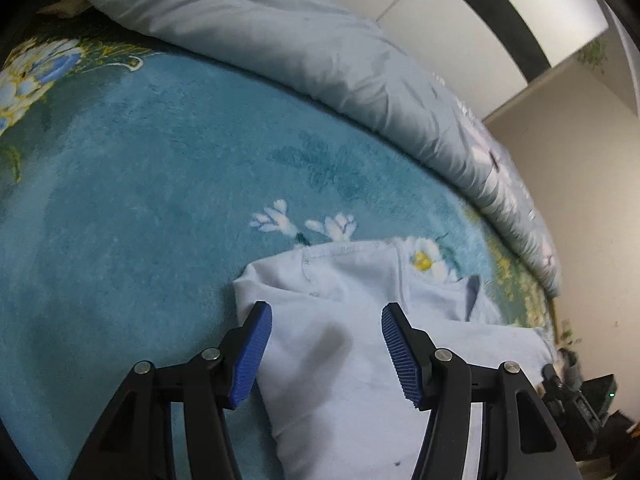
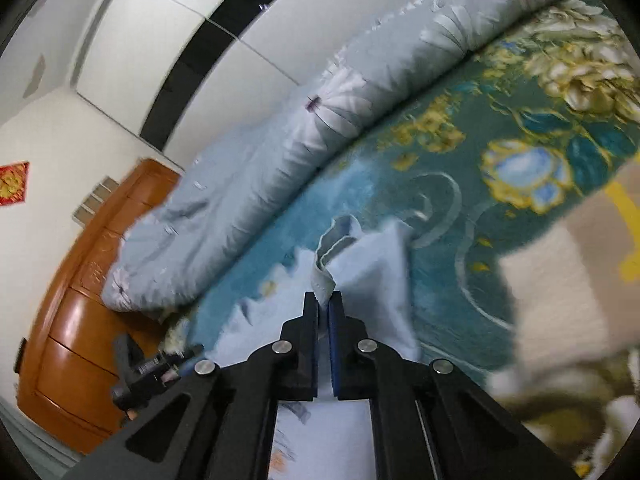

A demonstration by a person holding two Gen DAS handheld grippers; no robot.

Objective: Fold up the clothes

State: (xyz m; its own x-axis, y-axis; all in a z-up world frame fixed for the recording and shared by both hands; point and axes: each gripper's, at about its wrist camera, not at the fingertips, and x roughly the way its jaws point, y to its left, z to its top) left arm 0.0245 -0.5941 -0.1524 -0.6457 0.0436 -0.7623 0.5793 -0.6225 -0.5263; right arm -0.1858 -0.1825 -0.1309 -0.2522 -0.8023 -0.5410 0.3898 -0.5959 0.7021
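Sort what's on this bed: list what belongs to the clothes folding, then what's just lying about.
Part of the job:
- pale blue garment
- right hand-held gripper, shut on the garment's edge
- left hand-held gripper, open over it

Lying about:
- floral blanket
- grey quilt
- wooden dresser

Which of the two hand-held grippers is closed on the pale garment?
The right hand-held gripper: it pinches the garment's hem. The left hand-held gripper is open above it.
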